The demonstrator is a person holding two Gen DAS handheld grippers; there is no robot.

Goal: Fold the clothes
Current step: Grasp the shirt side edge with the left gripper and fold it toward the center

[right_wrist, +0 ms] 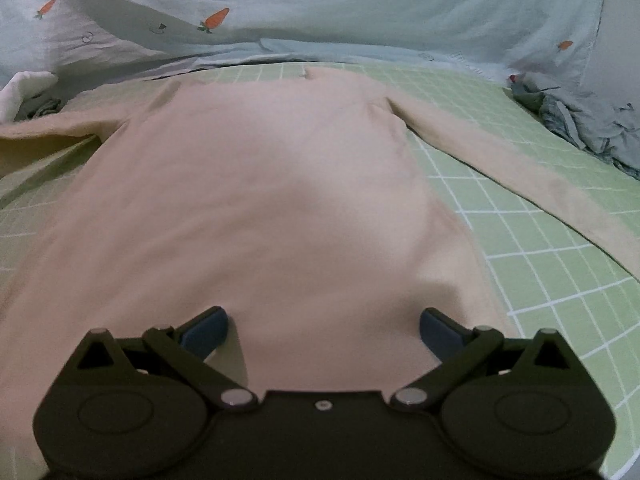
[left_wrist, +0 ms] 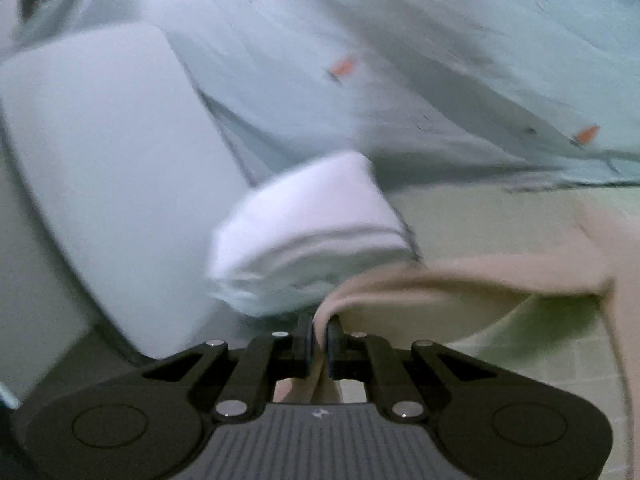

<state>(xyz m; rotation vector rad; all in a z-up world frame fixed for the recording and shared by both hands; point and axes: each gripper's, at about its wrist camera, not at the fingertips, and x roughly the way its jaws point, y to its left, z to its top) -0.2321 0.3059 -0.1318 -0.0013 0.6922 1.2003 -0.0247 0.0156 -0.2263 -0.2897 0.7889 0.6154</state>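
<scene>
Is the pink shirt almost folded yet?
Not yet, just starting. Done: the pink shirt lies spread flat on the green checked sheet, and a folded white stack sits nearby. In hand: the left claw pinches a sleeve edge; the right claw is open over the hem. Left: both sleeves and the body need folding.

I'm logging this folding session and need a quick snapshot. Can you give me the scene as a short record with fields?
garment: beige long-sleeved top, spread flat, sleeves out to both sides
surface: green checked sheet
left hand-held gripper: shut on a fold of the top's fabric
right hand-held gripper: open, over the top's lower part, holding nothing
nearby: folded white cloth beside the left gripper; pale blue carrot-print bedding behind; grey crumpled clothes at right
blur: left wrist view is motion-blurred
</scene>
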